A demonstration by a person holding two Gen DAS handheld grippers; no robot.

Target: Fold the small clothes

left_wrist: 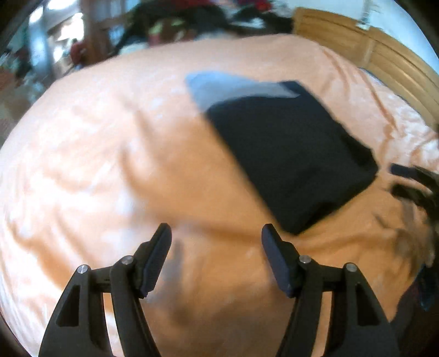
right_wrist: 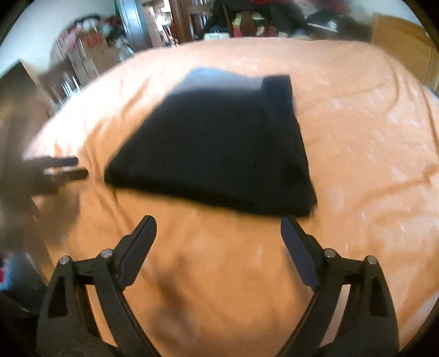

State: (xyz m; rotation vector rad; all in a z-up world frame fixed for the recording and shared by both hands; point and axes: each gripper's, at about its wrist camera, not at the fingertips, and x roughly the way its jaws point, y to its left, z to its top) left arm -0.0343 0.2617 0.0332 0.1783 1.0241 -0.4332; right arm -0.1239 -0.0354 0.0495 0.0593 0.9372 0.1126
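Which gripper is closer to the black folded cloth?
The right gripper: its fingertip nearly reaches the black folded garment's corner. The left gripper sits off beside it.

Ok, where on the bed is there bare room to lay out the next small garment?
Bare orange sheet lies left of the folded black garment, and between its near edge and the right gripper. More lies right of it, toward the wooden headboard. The far edge is crowded with piled clothes.
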